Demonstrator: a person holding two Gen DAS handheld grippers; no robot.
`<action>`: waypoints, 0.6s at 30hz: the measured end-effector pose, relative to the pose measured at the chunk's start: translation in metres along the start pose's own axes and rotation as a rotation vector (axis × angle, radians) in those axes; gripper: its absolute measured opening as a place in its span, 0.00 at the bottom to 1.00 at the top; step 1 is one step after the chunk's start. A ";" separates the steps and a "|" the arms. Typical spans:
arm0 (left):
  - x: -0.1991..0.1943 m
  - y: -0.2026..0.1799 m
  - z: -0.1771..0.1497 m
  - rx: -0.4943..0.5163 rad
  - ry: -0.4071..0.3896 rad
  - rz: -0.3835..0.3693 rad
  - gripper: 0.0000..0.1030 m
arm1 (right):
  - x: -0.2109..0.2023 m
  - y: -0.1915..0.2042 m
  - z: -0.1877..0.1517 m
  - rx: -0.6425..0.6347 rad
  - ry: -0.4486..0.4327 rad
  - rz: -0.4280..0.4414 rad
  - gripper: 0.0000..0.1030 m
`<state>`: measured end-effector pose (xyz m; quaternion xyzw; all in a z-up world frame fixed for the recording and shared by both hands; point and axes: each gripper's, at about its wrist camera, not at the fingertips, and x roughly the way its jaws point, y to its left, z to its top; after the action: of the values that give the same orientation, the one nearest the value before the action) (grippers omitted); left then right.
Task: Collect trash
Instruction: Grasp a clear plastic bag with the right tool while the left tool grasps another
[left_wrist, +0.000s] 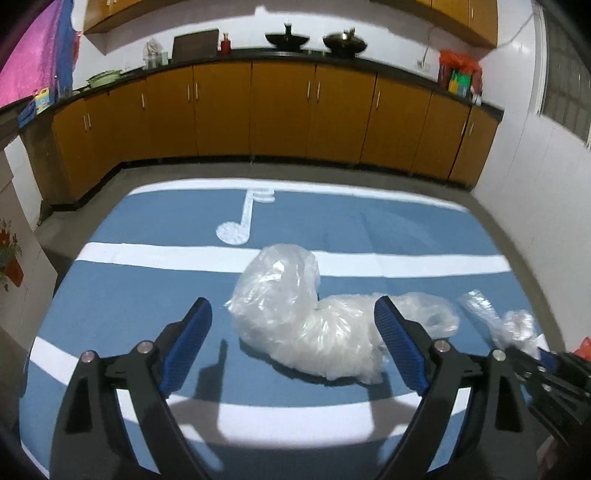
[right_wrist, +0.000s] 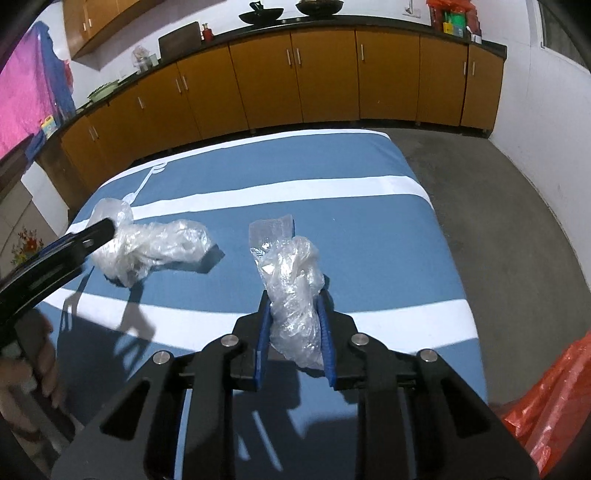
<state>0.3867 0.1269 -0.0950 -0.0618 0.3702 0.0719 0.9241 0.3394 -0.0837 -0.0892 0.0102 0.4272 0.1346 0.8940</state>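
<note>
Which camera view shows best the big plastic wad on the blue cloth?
The left wrist view: the big wad lies whole and central between open fingers. In the right wrist view it sits far left, partly hidden by the left gripper.

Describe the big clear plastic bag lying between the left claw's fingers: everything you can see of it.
The big plastic bag is a crumpled, translucent whitish film, bunched into a long curved lump with one puffed-up end toward the music-note print and a loose, open-looking flap at the other. It lies flat on the blue and white striped cloth, across a blue band. The left claw stands open around it; its blue fingers flank the lump, one overlapping it in view, though contact cannot be judged. A smaller crumpled piece lies apart from it.
</note>
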 end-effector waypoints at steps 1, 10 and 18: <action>0.005 -0.001 0.001 0.007 0.023 -0.003 0.80 | -0.002 -0.001 -0.002 -0.005 -0.002 -0.003 0.24; 0.017 -0.013 -0.003 0.056 0.083 -0.075 0.35 | -0.012 -0.001 -0.009 0.019 -0.011 0.013 0.24; -0.018 -0.020 -0.017 0.073 0.028 -0.083 0.30 | -0.048 -0.006 -0.015 0.057 -0.057 0.020 0.24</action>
<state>0.3660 0.1033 -0.0930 -0.0443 0.3829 0.0189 0.9226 0.3009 -0.1025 -0.0631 0.0437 0.4051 0.1310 0.9038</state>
